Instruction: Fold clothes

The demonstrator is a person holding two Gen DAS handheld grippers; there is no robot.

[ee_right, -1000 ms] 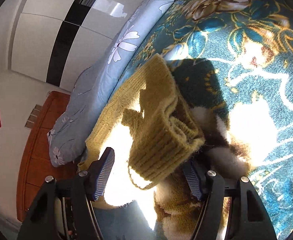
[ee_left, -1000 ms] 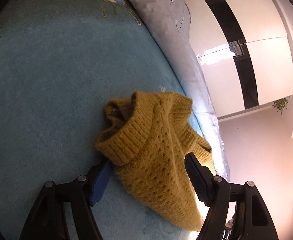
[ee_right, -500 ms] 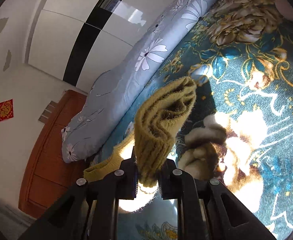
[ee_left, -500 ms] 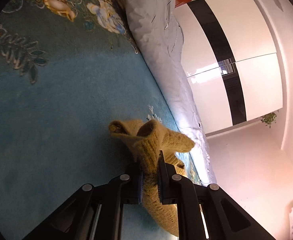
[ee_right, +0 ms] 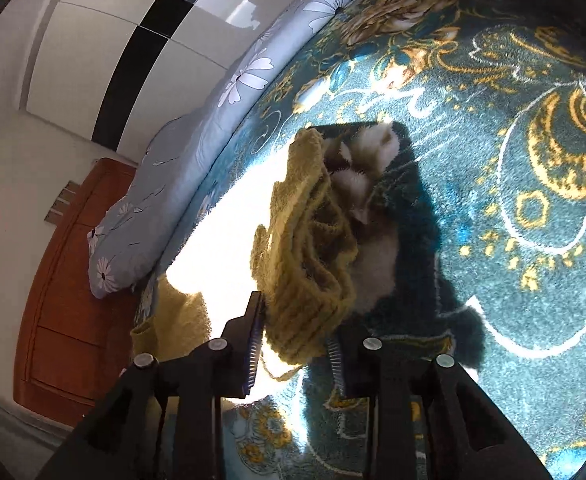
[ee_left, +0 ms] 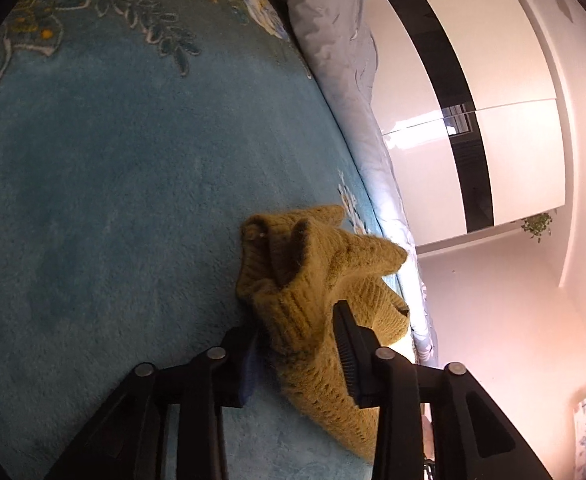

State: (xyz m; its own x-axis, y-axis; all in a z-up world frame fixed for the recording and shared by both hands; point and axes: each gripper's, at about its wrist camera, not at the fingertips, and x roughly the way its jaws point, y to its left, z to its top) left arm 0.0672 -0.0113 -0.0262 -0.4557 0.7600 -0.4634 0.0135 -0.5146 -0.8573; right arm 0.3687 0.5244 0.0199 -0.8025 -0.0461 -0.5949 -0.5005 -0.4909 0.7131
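A mustard-yellow knitted sweater lies bunched on a teal patterned blanket. In the left wrist view my left gripper has its jaws partly apart with the ribbed edge of the sweater between them. In the right wrist view my right gripper also has its jaws partly apart around another ribbed edge of the sweater, with white fluffy lining showing behind it. Whether either pair of pads still presses the knit is unclear.
A long light-blue floral pillow runs along the blanket's far edge, also in the right wrist view. A white wardrobe with a black stripe stands behind. A brown wooden headboard is at the left. Bright sunlight washes out part of the blanket.
Half a second ago both grippers were pinched tight on the sweater; now both pairs of jaws have spread wider, with the knit still bunched between them. The cameras have tilted lower toward the blanket.
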